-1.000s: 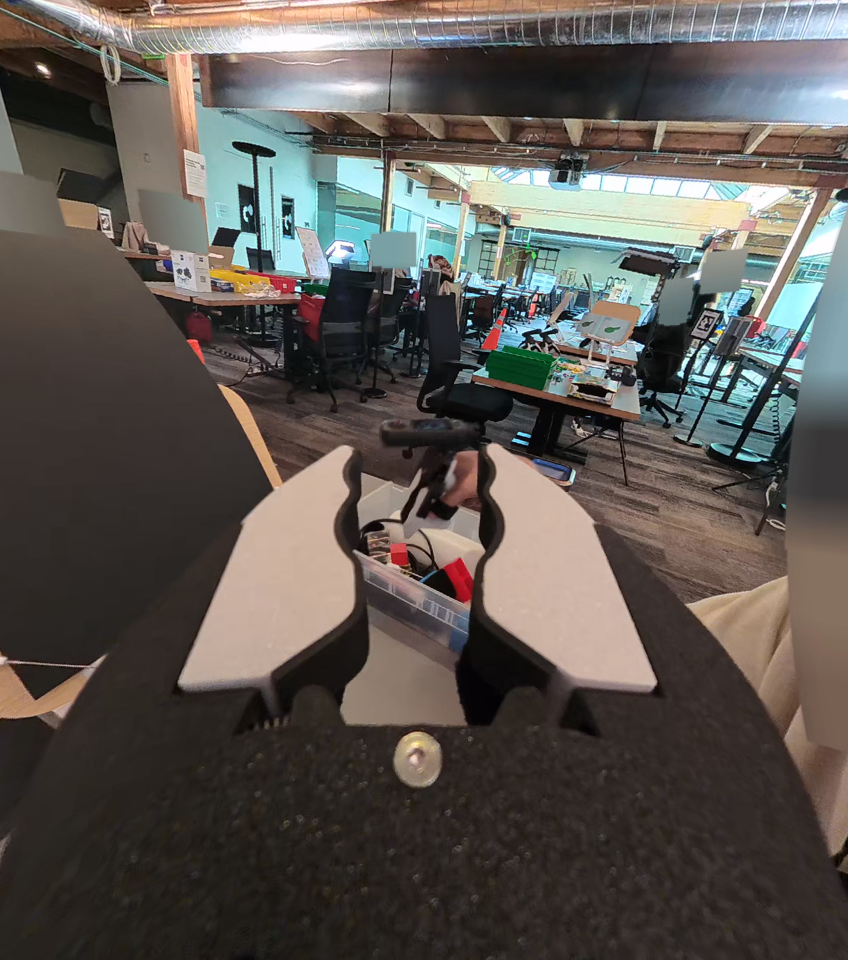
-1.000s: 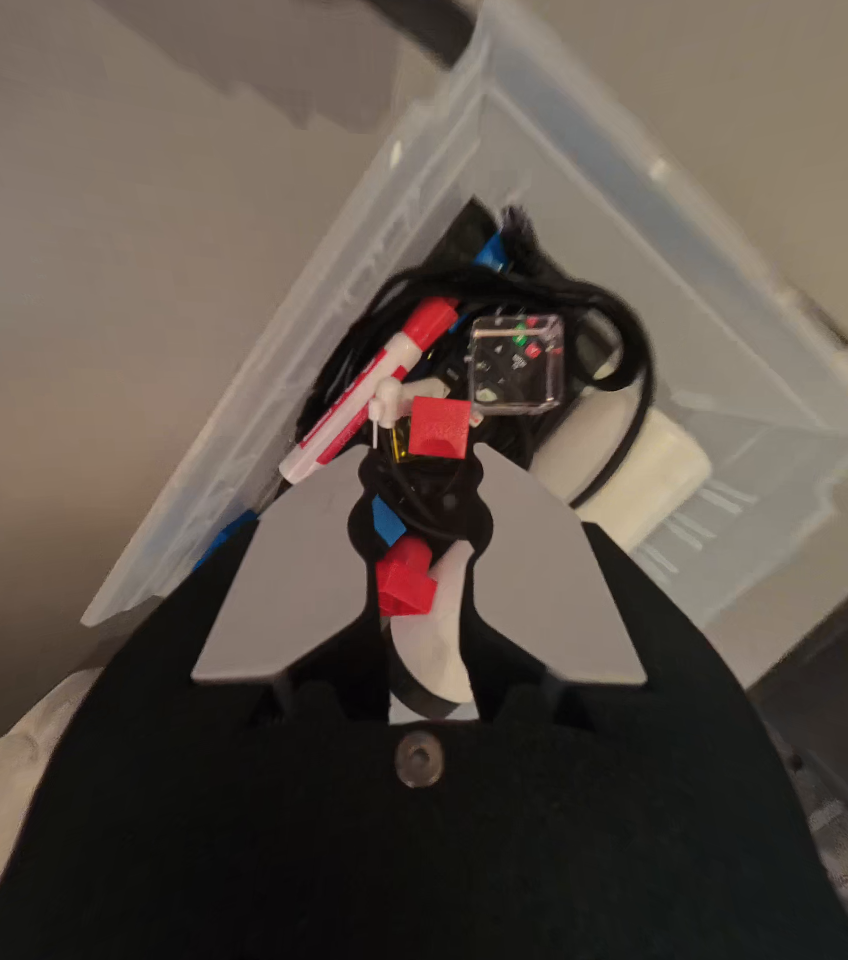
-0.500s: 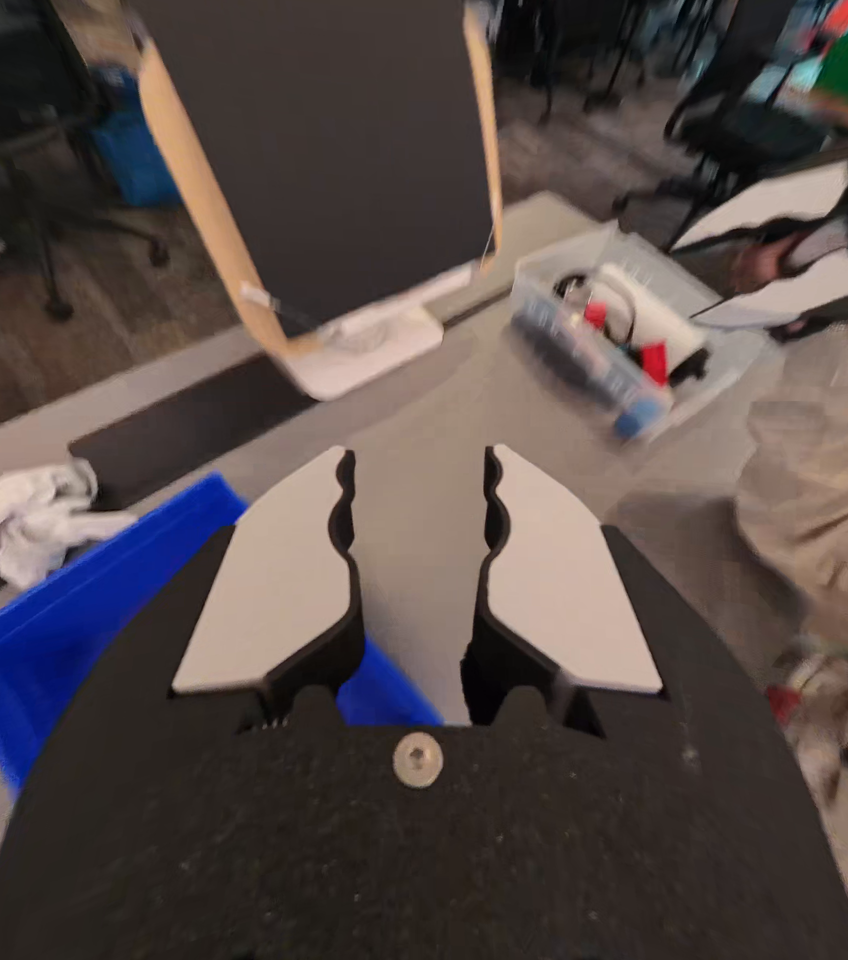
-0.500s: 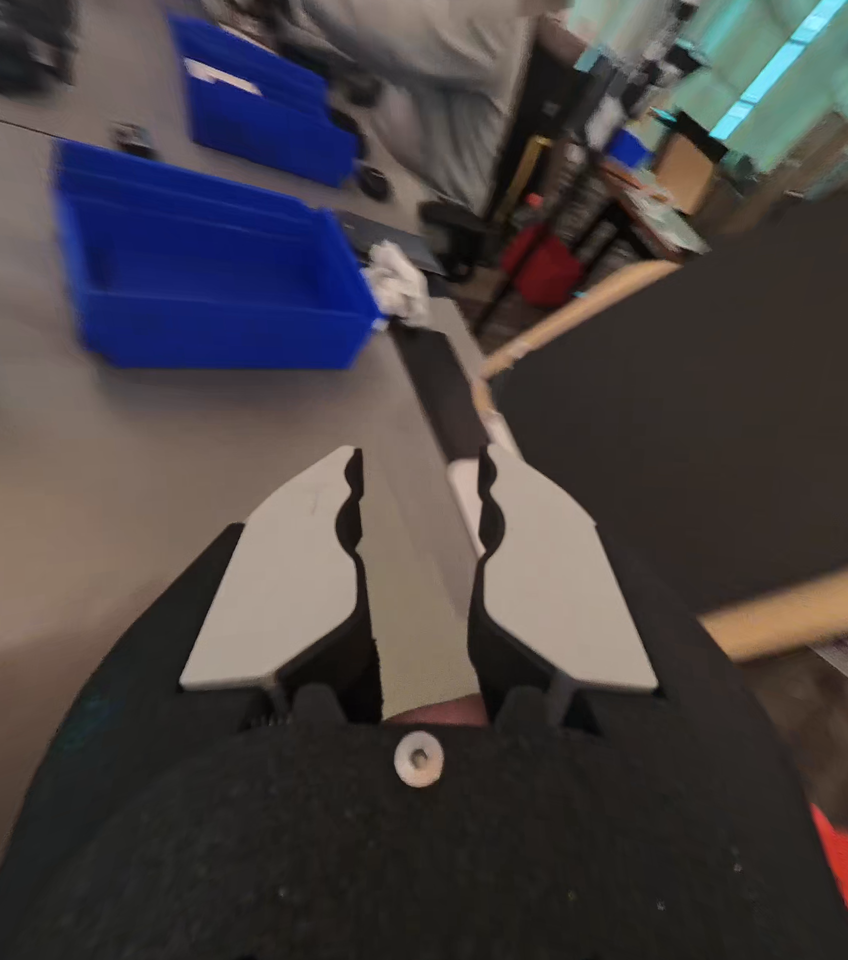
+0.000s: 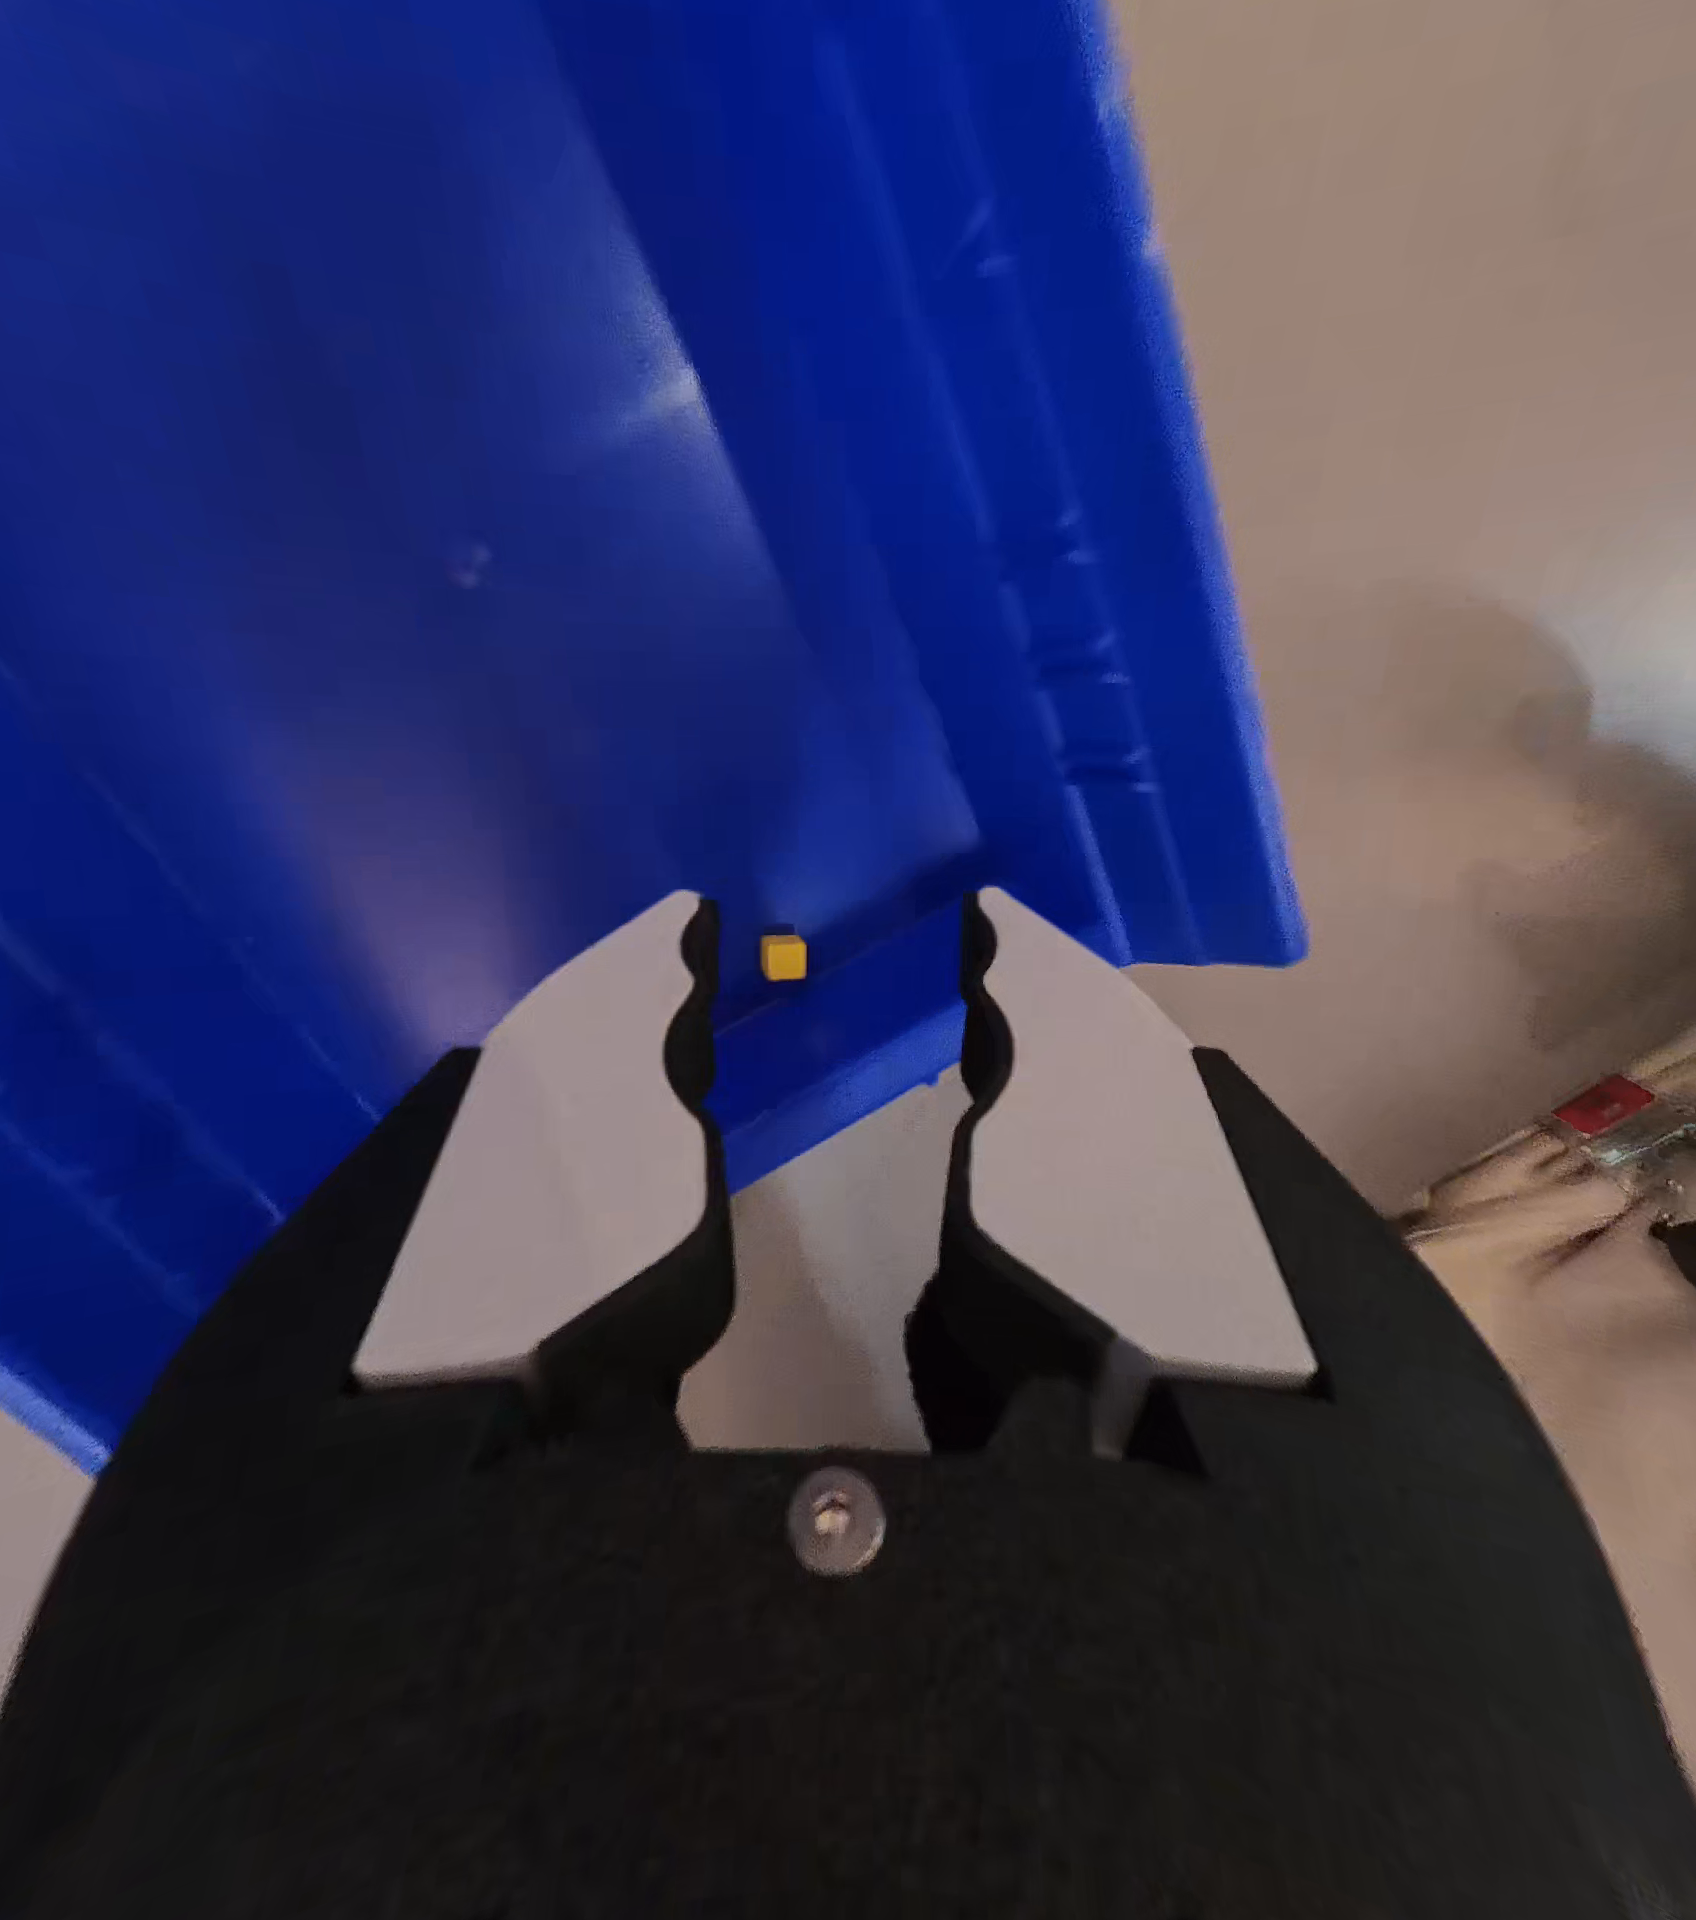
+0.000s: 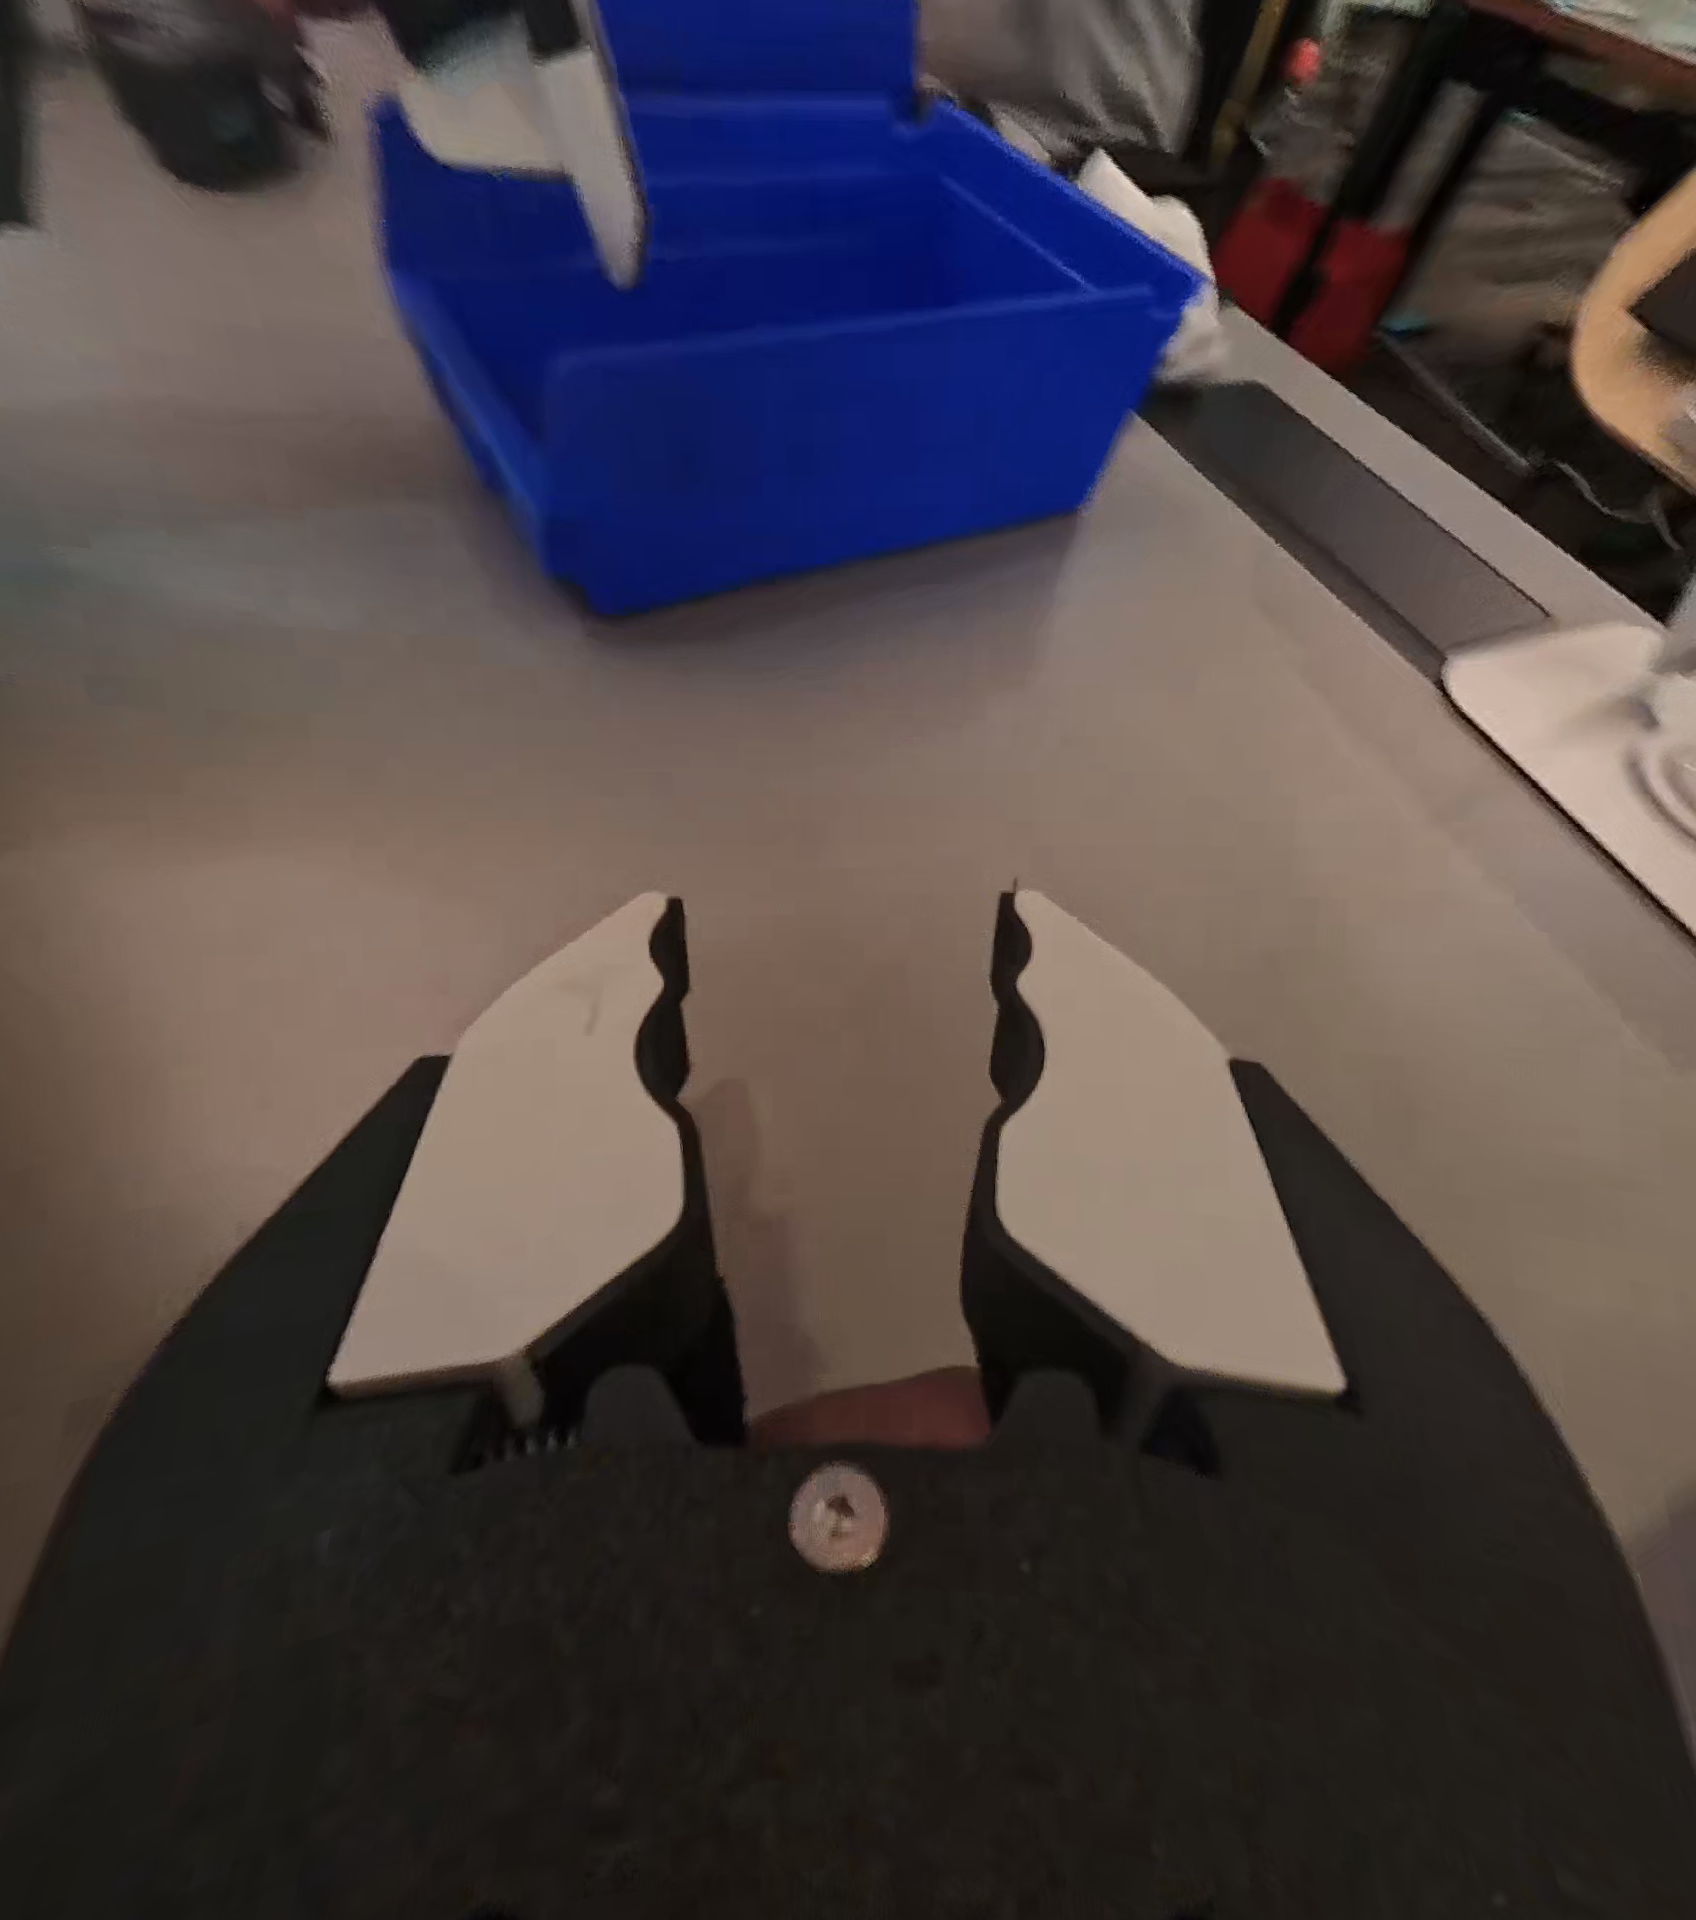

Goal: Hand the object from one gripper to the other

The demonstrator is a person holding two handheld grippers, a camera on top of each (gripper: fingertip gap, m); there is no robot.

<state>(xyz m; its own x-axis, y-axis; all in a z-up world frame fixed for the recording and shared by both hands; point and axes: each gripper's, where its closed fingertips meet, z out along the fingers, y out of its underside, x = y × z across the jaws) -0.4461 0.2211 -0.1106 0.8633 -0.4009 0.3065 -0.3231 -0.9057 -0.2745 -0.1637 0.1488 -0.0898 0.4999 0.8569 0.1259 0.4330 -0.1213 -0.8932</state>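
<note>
In the left wrist view my left gripper [image 5: 833, 914] is open and empty, pointing down into a blue bin [image 5: 408, 520]. A small yellow cube [image 5: 783, 956] lies on the bin floor near its corner, just beyond my fingertips and between them. In the right wrist view my right gripper [image 6: 842, 914] is open and empty, held low over the grey table [image 6: 823, 748]. The blue bin [image 6: 802, 457] stands farther ahead on the table, and the left gripper [image 6: 595, 166] hangs over its far left side, blurred.
A white lamp base [image 6: 1654, 758] and a black strip [image 6: 1343, 509] lie along the table's right edge. A second blue bin [image 6: 750, 42] stands behind the first. Beige fabric with a red tag [image 5: 1602, 1107] lies right of the bin. Tip to tip, the grippers are about 30 cm apart. About 8 cm separates my left fingertips from the small yellow cube [image 5: 783, 956].
Both grippers have swung away from the clear plastic box. The left one has dropped over the blue bin. The right one now faces the bin across the table and its jaws have widened.
</note>
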